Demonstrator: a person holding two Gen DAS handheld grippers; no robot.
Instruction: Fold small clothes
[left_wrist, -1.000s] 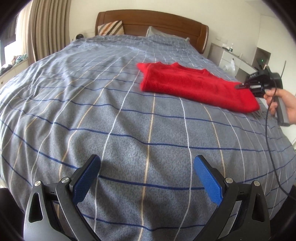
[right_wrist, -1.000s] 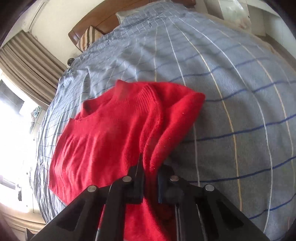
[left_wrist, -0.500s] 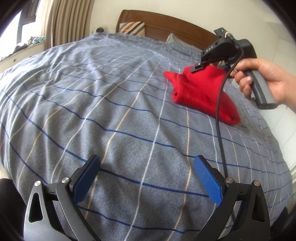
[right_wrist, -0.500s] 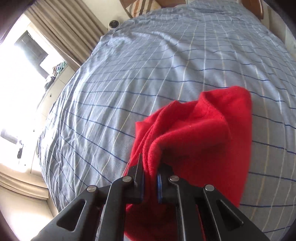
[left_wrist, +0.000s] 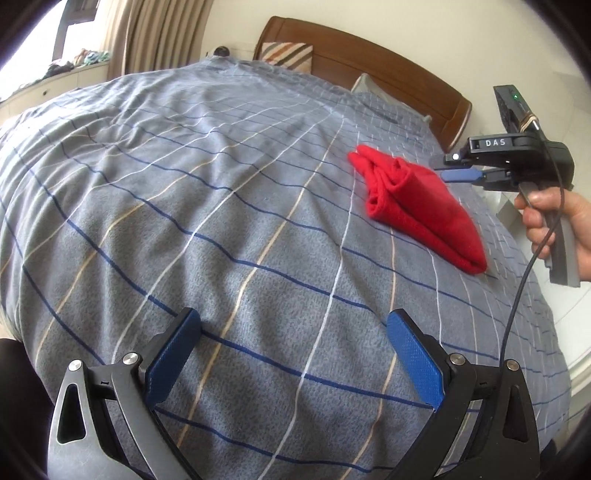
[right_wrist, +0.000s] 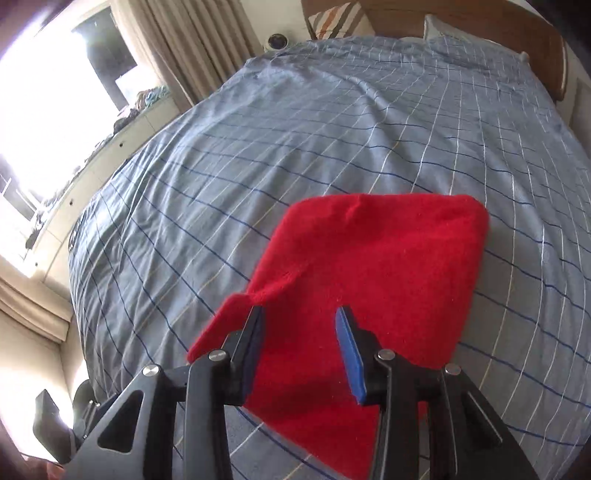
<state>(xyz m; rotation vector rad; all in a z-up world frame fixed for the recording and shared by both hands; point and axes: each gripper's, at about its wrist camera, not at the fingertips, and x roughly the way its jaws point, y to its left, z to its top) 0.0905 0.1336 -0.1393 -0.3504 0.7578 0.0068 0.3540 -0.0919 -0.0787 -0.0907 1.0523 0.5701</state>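
Right gripper (right_wrist: 300, 321) jaws just opening, nothing gripped; folded red sweater (right_wrist: 373, 266) flat on checked bedspread (right_wrist: 332, 129).

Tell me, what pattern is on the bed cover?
The bed cover is grey-blue with dark blue, white and tan check lines, clearest in the left wrist view.

Bed (left_wrist: 184, 229) under grey-blue checked duvet cover, wooden headboard (left_wrist: 369, 59) behind. Folded red sweater (left_wrist: 417, 199) lies on cover, right side. Striped cushion (left_wrist: 291, 55) and pillow (left_wrist: 369, 86) at headboard.
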